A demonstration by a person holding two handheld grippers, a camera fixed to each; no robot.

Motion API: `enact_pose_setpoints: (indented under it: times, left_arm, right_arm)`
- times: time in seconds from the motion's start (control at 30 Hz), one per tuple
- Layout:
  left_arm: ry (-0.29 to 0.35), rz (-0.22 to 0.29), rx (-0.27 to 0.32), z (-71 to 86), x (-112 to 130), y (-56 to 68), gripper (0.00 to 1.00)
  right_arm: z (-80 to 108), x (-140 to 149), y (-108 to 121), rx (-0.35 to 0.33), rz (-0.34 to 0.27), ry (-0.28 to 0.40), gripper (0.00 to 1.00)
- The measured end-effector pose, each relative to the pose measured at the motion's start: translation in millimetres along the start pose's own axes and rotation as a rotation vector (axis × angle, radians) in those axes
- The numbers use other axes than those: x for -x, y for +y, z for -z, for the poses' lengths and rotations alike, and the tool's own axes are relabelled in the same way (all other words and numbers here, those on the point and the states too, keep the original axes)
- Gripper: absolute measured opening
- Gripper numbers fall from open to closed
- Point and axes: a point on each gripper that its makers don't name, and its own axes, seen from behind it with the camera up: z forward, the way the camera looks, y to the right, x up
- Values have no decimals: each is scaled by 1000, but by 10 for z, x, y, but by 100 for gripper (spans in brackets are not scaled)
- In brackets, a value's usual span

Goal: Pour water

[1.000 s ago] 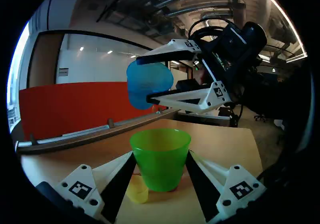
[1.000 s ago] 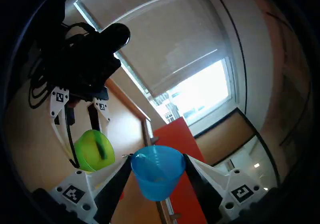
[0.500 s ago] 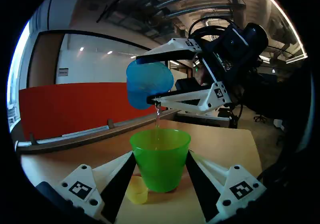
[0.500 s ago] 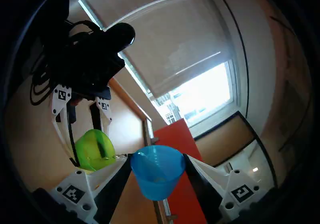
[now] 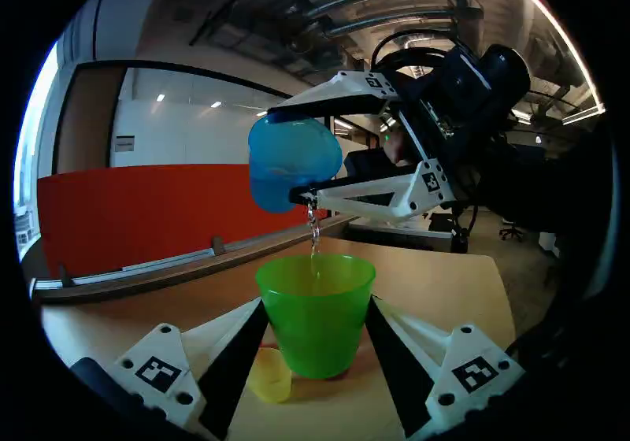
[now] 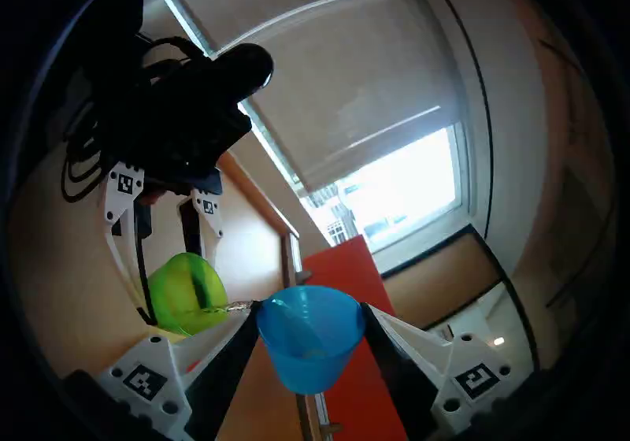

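Observation:
In the left gripper view my left gripper (image 5: 315,339) is shut on a green cup (image 5: 316,313) that stands upright on the wooden table (image 5: 441,283). Above it the right gripper (image 5: 303,153) holds a blue cup (image 5: 290,161) tipped on its side, and a thin stream of water (image 5: 313,236) falls from its rim into the green cup. In the right gripper view my right gripper (image 6: 309,339) is shut on the blue cup (image 6: 309,346), with the water stream (image 6: 236,307) running across to the green cup (image 6: 185,293) held in the left gripper (image 6: 161,272).
A small yellow cup (image 5: 270,375) sits on the table just left of the green cup. A wooden ledge (image 5: 197,260) and an orange wall panel (image 5: 157,213) run along the table's far side. A bright window (image 6: 394,189) lies beyond the blue cup.
The blue cup has tipped further and water has started to run from it into the green cup; one second ago no stream showed. The left gripper has stayed put.

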Motion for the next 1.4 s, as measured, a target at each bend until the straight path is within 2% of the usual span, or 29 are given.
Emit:
enact_pose_setpoints:
  times: [1.4]
  left_arm:
    - [10, -15, 3, -15, -75, 34, 82]
  right_arm:
    - [25, -123, 147, 9, 85, 5, 92]
